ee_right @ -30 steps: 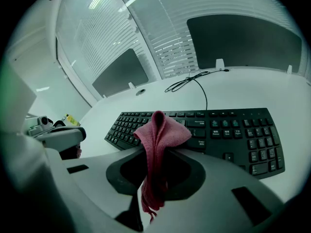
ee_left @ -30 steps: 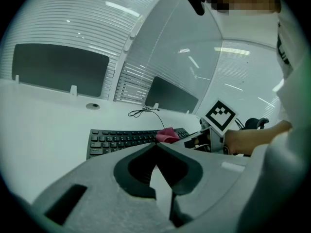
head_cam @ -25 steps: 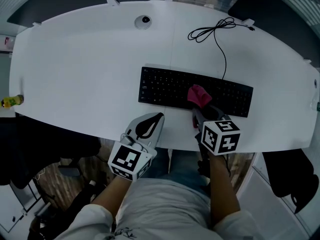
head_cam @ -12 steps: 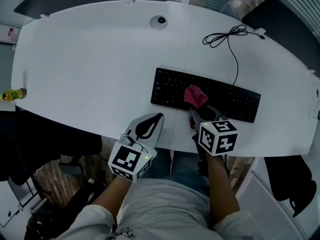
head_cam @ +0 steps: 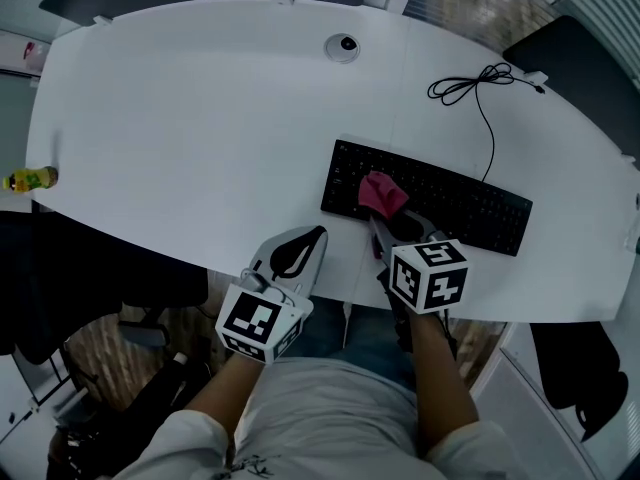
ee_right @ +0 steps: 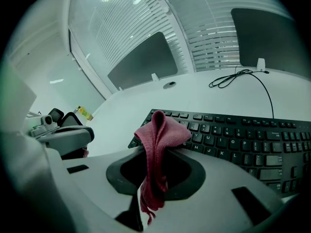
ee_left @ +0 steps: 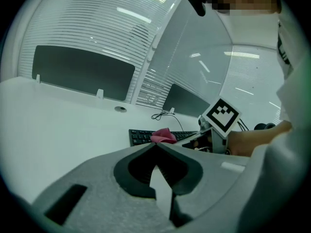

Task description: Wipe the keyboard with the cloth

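Keyboard (head_cam: 460,203) on white desk (head_cam: 180,138), blinds (ee_left: 87,28) beyond

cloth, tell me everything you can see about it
The cloth is a small pink rag with a woven, slightly fuzzy look. It is bunched up and pinched between the shut jaws of the right gripper. Its folded top humps forward and rests on the black keyboard, toward its left end. A thin tail hangs back between the jaws and ends in loose threads. Nothing else touches it.
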Demonstrator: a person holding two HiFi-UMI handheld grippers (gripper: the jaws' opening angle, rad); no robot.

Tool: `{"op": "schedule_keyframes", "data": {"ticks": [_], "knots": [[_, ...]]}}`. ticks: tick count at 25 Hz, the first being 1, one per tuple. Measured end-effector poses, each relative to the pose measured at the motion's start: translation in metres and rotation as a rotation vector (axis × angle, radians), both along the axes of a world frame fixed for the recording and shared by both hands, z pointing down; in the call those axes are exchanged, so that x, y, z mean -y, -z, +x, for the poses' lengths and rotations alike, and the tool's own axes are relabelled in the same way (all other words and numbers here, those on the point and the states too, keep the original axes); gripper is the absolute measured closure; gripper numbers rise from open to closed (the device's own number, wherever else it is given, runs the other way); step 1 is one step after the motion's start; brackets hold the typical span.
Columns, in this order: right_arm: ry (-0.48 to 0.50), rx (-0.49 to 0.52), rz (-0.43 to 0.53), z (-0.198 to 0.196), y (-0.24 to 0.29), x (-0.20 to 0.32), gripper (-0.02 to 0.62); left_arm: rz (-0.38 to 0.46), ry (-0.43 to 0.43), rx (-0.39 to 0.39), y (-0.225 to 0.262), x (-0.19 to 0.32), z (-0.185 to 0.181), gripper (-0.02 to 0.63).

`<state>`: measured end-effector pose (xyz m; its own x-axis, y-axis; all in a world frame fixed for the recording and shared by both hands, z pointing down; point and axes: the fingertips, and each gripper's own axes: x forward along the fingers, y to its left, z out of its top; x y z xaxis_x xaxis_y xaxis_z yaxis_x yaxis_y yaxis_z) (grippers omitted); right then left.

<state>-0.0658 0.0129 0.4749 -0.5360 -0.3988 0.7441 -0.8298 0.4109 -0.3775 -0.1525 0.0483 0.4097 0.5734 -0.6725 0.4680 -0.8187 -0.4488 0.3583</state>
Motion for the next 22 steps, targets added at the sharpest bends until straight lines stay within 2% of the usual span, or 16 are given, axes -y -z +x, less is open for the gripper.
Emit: {"op": "schedule_keyframes", "data": {"ticks": [22], "knots": [[0.079,0.016,0.004,-0.058,0.000,0.003,0.525,-0.003,0.062,0.006,-0.003,0.000,-0.046,0.595]]}}
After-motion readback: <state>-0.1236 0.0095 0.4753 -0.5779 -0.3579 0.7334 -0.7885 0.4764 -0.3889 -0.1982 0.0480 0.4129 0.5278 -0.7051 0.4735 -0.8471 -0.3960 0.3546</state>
